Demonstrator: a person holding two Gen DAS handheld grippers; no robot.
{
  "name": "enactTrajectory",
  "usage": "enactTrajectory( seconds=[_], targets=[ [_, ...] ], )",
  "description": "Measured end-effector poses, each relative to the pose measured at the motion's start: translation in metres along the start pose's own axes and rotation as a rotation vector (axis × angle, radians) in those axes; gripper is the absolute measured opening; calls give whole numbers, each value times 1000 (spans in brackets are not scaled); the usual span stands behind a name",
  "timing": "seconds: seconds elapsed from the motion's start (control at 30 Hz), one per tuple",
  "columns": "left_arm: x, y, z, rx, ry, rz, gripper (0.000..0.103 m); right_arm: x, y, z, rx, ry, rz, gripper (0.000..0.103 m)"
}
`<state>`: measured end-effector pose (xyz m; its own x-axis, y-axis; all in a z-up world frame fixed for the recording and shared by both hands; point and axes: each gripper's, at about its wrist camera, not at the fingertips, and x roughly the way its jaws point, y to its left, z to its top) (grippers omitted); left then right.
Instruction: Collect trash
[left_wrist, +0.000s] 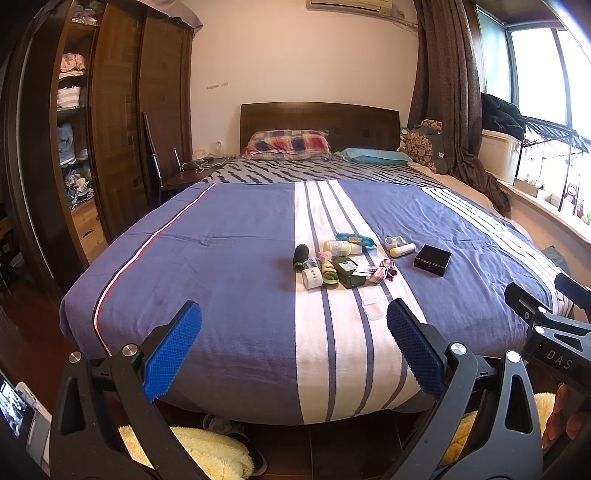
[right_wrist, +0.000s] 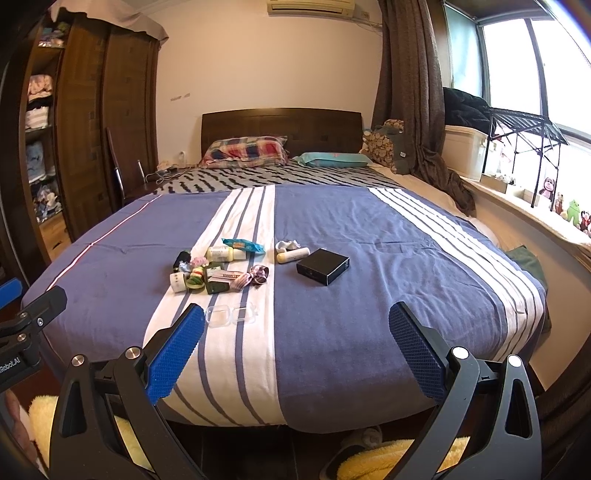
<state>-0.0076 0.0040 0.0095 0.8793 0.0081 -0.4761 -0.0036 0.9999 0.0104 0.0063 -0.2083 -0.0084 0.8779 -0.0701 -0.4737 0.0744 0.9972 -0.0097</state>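
Clutter (right_wrist: 221, 267) of bottles and wrappers mid-bed (right_wrist: 369, 229); both grippers' fingers (left_wrist: 173, 350) (right_wrist: 417, 350) wide apart, empty.

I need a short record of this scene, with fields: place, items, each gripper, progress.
place: bed with blue and white striped cover
items: flat black box; clear plastic case; blue wipes packet; pile of small bottles and wrappers
left gripper: jaws open, empty, short of the bed
right gripper: jaws open, empty
progress: nothing picked up yet

A home bedroom — bed (left_wrist: 229, 236), pillow (left_wrist: 288, 144), open wardrobe (left_wrist: 110, 122).
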Motion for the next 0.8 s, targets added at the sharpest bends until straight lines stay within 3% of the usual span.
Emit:
enactTrajectory(
  seconds=[0.8],
  targets=[
    [-3, -2, 2, 4, -8, -1, 95, -1, 3, 2, -15, -5, 14, 100]
  ],
)
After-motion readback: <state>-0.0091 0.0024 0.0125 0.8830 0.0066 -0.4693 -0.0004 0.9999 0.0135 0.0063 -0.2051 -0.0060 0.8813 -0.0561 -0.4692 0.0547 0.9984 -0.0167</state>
